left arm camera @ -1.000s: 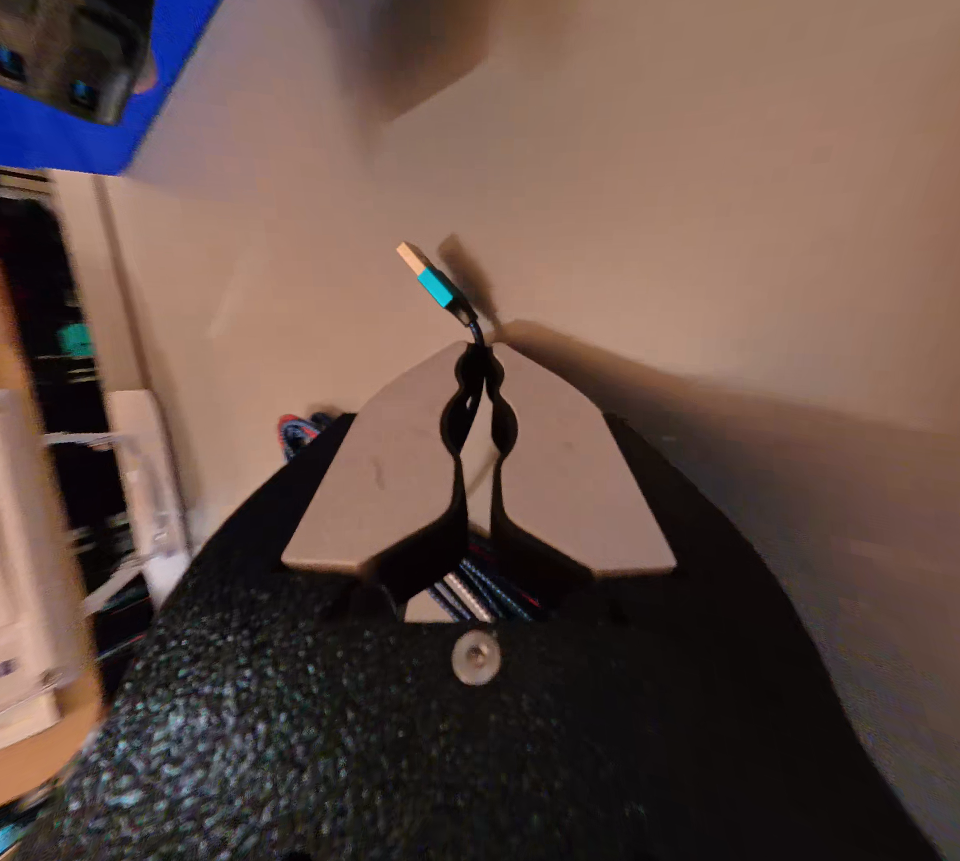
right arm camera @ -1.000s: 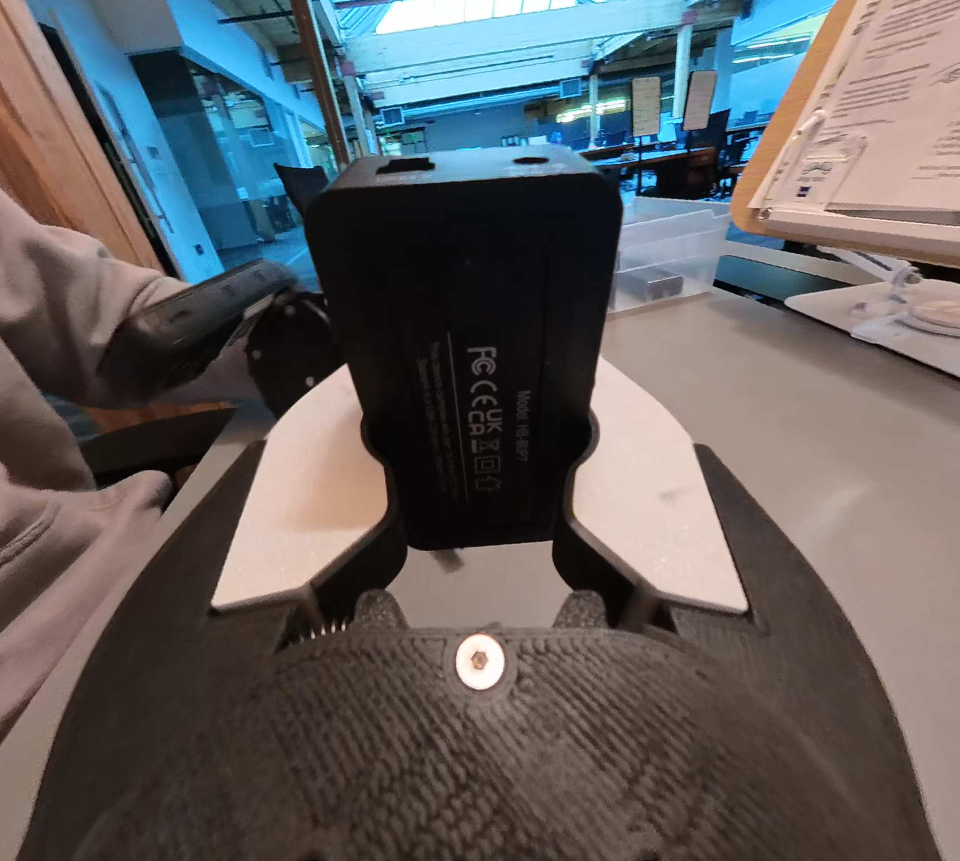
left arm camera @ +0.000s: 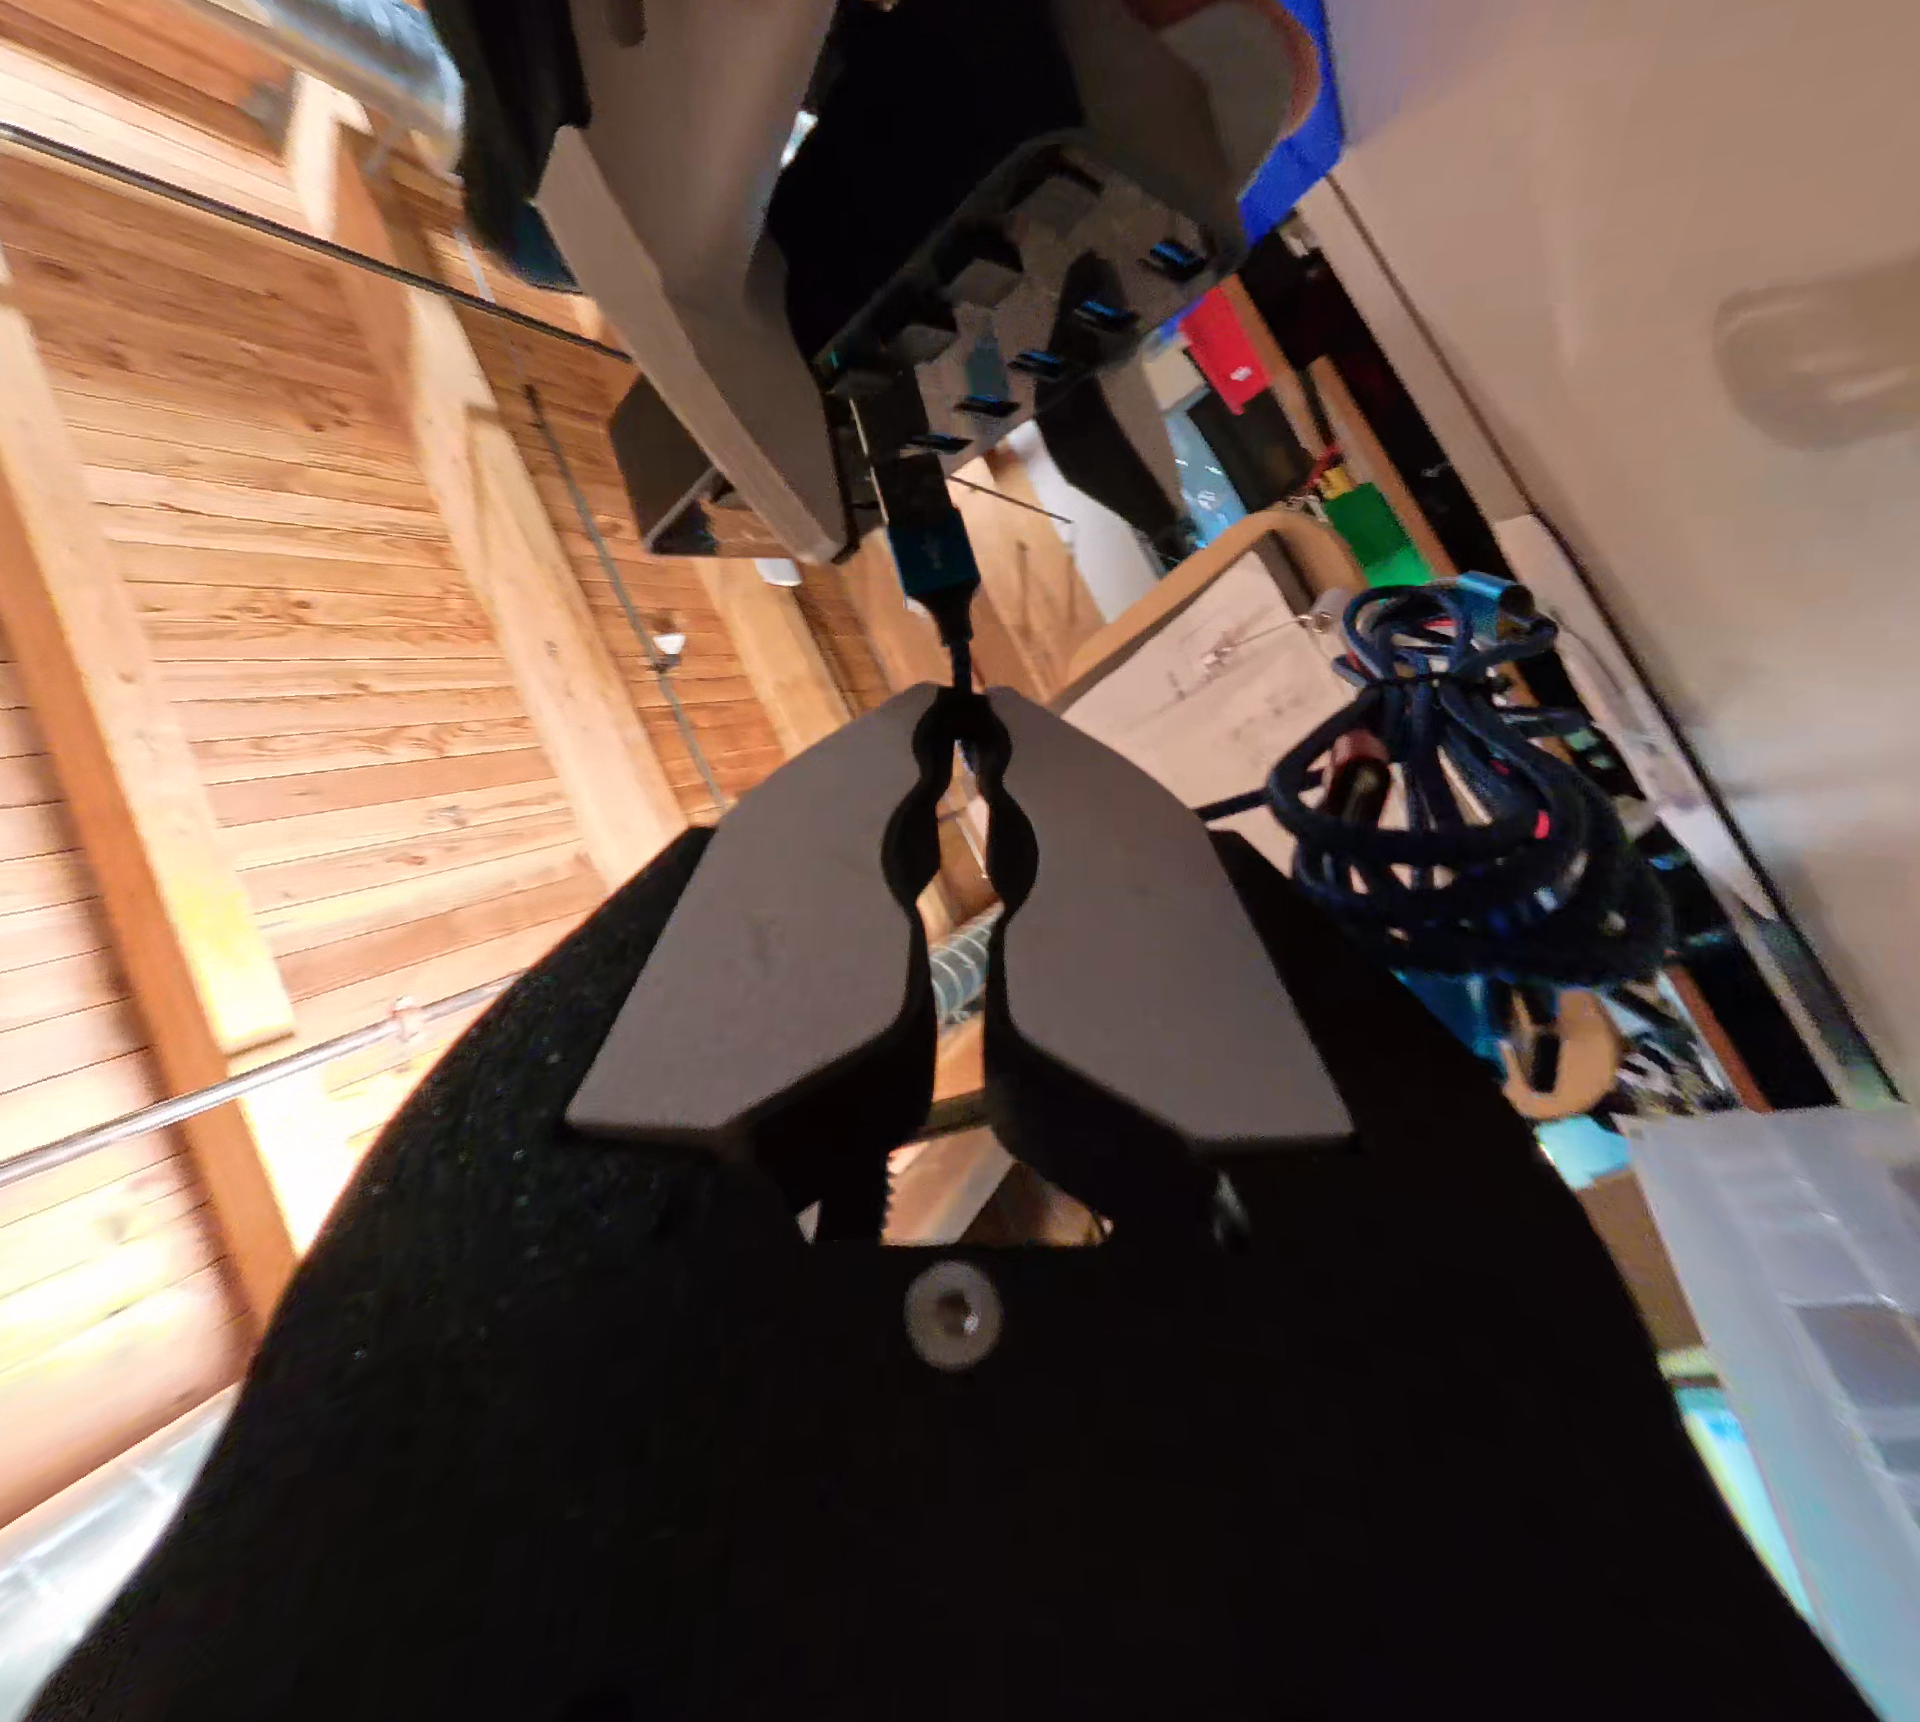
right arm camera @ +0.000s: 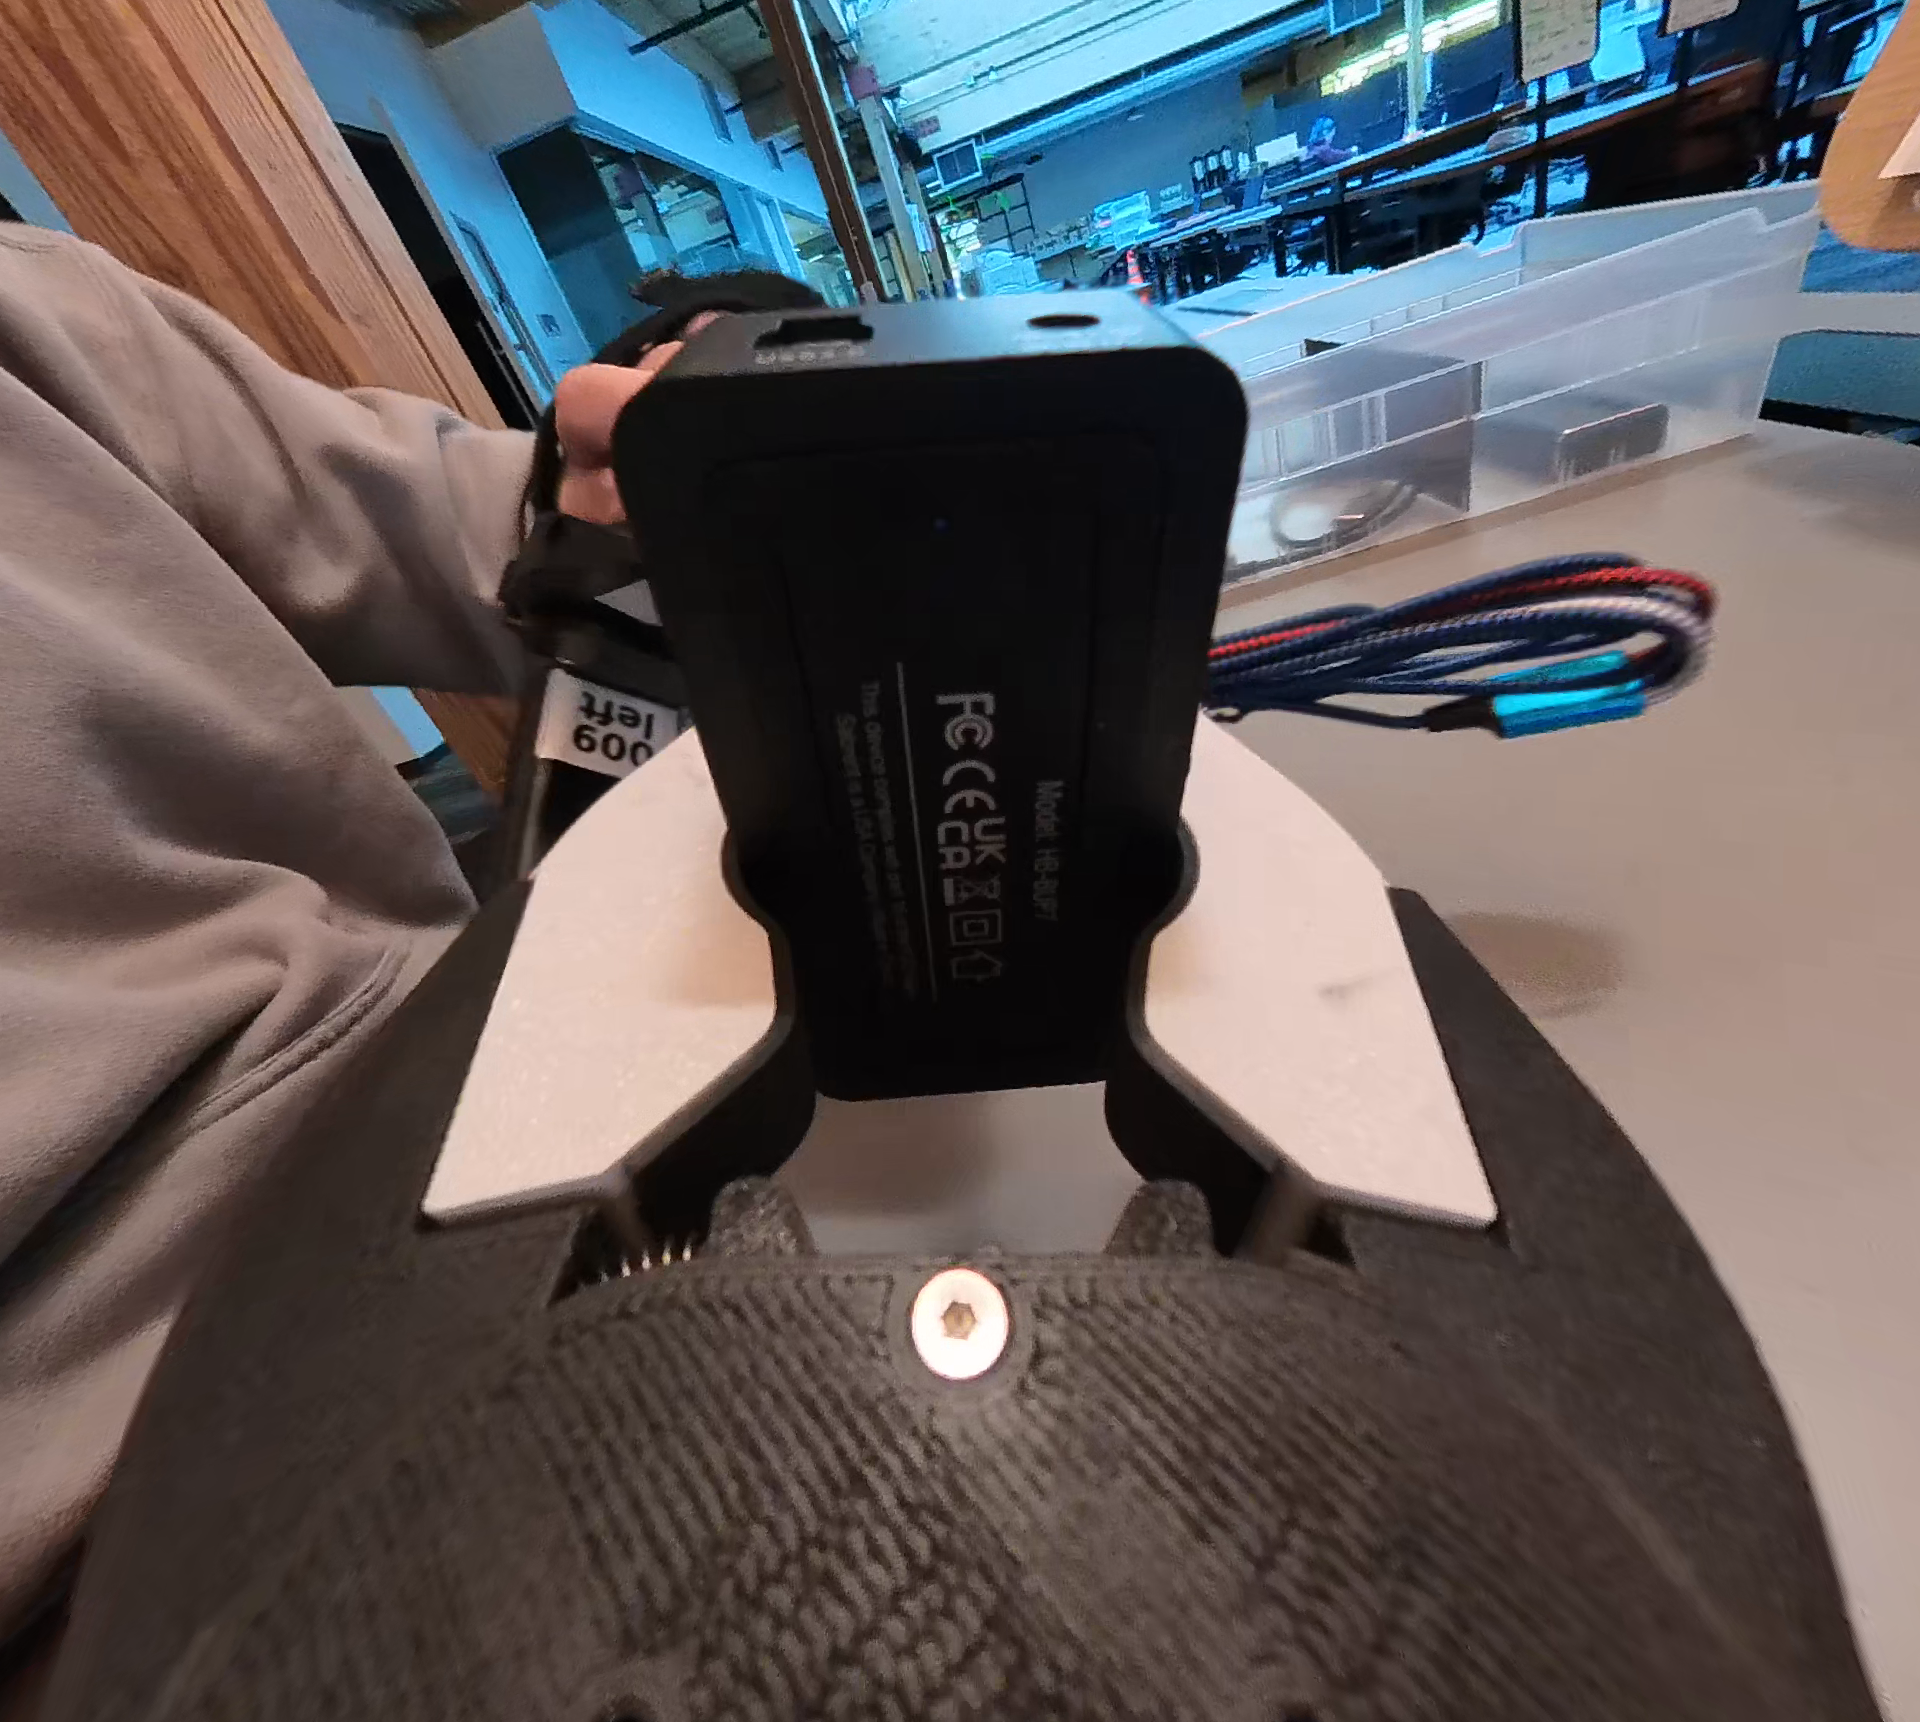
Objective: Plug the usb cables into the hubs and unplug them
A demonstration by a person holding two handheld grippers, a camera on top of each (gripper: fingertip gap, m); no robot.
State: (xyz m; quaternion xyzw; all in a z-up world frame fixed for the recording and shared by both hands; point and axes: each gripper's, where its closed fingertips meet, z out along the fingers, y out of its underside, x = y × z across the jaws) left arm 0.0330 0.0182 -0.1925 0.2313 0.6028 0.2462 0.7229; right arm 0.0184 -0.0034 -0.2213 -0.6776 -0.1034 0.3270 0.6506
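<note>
Left gripper (left arm camera: 961,716) pinches the USB cable (left arm camera: 958,654) at centre frame, teal plug (left arm camera: 935,555) meeting a port – seated or not, can't tell. Right gripper (right arm camera: 956,934) clamps the black hub (right arm camera: 935,685) mid-frame. Unplugging remains. Only the left view shows the ports – the right shows spare cables (right arm camera: 1475,644) on the table (right arm camera: 1662,893).

Right gripper (right arm camera: 956,934) clamped on black hub (right arm camera: 935,696), fingers pressing both long sides; hub upright, printed underside facing camera, two sockets on top end. Bundle of braided usb cables (right arm camera: 1475,633), blue, red and white, with blue metal plugs, lies on grey counter (right arm camera: 1662,841) right of hub. Clear plastic bin (right arm camera: 1507,363) behind. Grey sleeve (right arm camera: 208,737) at left; hand (right arm camera: 592,446) behind hub's left edge.
</note>
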